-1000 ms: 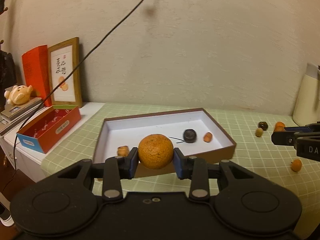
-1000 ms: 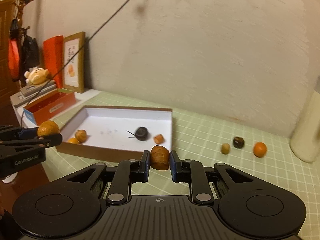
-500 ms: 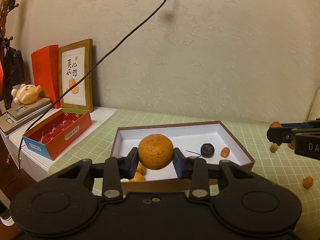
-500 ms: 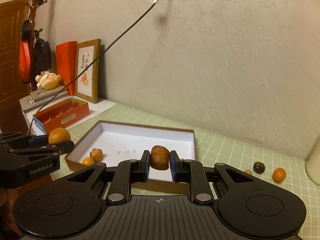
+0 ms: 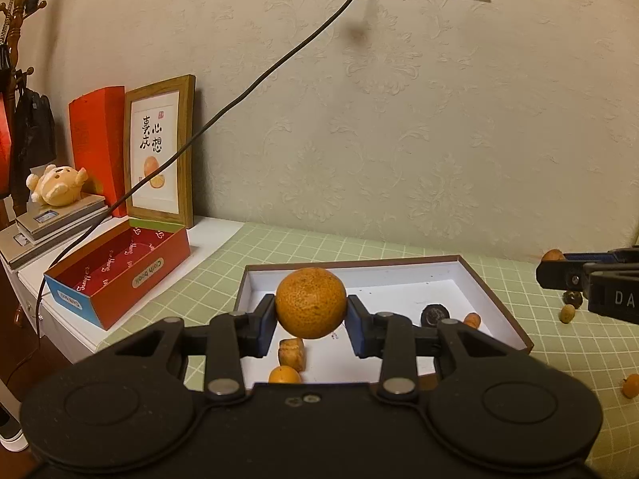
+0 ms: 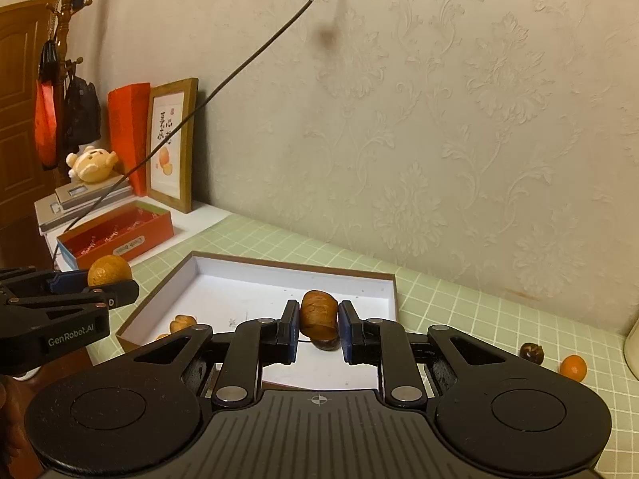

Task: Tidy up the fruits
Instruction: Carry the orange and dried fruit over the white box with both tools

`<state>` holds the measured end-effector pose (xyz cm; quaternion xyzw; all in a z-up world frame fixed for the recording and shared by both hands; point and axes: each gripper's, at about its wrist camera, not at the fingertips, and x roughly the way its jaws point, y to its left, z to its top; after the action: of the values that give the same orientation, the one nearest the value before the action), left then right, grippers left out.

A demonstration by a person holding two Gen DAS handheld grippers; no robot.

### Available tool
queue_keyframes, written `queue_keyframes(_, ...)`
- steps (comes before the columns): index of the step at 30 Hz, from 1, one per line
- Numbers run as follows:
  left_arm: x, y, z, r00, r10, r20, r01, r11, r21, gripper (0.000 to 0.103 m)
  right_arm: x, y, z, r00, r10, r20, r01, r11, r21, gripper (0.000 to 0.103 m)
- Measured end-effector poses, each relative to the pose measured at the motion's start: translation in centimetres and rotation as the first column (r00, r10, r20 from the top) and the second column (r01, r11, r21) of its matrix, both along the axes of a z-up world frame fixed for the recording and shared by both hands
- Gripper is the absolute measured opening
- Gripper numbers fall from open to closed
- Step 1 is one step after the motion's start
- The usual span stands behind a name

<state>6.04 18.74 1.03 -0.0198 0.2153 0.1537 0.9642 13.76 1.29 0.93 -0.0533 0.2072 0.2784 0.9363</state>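
From the left wrist, my left gripper [image 5: 311, 320] is clamped across the middle of a mandarin [image 5: 311, 302], held in the air above the white tray [image 5: 495, 299]. I judge it light, with soft skin that bruises under a hard squeeze.

From the right wrist, my right gripper [image 6: 318, 329] is closed tight on a small brown fruit [image 6: 318, 314], also over the tray; it looks firm and light.

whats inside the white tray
In the tray: a tan chunk, a small orange, a dark round piece and an orange bit. The left gripper covers its near edge.
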Motion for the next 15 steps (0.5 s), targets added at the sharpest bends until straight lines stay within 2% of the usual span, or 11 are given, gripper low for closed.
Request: queue_keyframes(15, 3.6, 2.3, -0.2, 1.0, 0.014, -0.001, -0.014, 1.0, 0.028, 0.027, 4.8, 1.8, -0.3, 1.0, 0.007, 0.001, -0.007, 1.0, -0.009, 0.021)
